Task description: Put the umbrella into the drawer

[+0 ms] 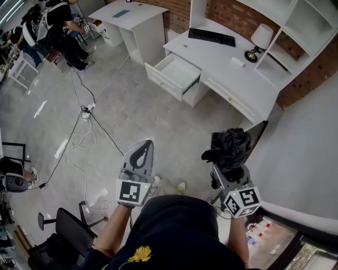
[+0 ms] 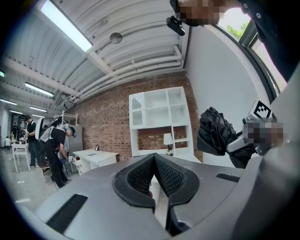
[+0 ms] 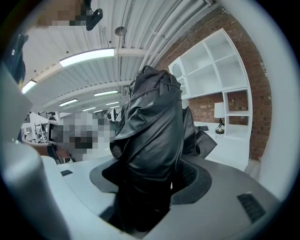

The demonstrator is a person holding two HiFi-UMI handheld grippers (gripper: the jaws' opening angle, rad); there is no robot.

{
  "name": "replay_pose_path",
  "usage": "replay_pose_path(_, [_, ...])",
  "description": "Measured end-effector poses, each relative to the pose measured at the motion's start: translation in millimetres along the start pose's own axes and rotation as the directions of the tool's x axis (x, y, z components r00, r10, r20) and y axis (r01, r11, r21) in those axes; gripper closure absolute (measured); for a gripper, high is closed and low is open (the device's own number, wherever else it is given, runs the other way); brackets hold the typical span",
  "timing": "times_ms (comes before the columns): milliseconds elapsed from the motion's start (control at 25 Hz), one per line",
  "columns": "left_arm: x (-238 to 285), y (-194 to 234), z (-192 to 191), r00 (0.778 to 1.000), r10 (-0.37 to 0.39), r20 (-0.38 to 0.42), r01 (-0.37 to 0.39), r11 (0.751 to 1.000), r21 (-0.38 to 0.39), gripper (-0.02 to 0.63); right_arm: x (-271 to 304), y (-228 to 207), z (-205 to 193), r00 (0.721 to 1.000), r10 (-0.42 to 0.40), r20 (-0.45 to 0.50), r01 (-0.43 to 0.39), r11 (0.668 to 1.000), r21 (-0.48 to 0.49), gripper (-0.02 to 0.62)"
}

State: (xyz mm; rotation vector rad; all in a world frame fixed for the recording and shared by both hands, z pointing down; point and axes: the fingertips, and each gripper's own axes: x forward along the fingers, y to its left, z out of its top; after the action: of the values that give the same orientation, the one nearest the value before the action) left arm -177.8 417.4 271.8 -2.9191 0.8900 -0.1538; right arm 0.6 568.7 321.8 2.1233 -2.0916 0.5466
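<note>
Umbrella [image 1: 231, 143], folded black, clenched in right tongs [image 1: 230, 164]; open drawer [image 1: 163, 80] at its eleven o'clock; left tongs [image 1: 143, 150] pinched together, empty.

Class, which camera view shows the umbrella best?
The right gripper view: the folded black umbrella fills the frame, clamped between the jaws. The head view shows it small, from above, in the right gripper; the left gripper view shows it side-on, at right.

White desk [image 1: 222, 60] carried black keyboard [image 1: 212, 37], table lamp [image 1: 259, 42] and small white box [image 1: 237, 61]; its drawer [image 1: 177, 69] stood pulled out. Second white table [image 1: 140, 18] held flat dark item [image 1: 122, 13]. On grey floor [image 1: 137, 116] lay black cables [image 1: 84, 140] and power strip [image 1: 85, 112]; black chair [image 1: 66, 224] stood there.
</note>
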Motion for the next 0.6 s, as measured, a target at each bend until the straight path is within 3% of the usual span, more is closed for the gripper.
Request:
replay_pose_path(320, [14.7, 5.1, -3.9, 0.999, 0.03, -0.038, -0.03, 0.999, -0.012, 0.589, 13.7, -22.9, -7.7, 1.0, 0.001, -0.024, 0.0, 0.999, 0.053, 0.336])
replay_pose_path(600, [69.2, 25.5, -19.4, 0.998, 0.018, -0.062, -0.02, 0.999, -0.032, 0.589, 49.1, -55.6, -6.9, 0.997, -0.025, -0.074, 0.031, 0.997, 0.076, 0.336])
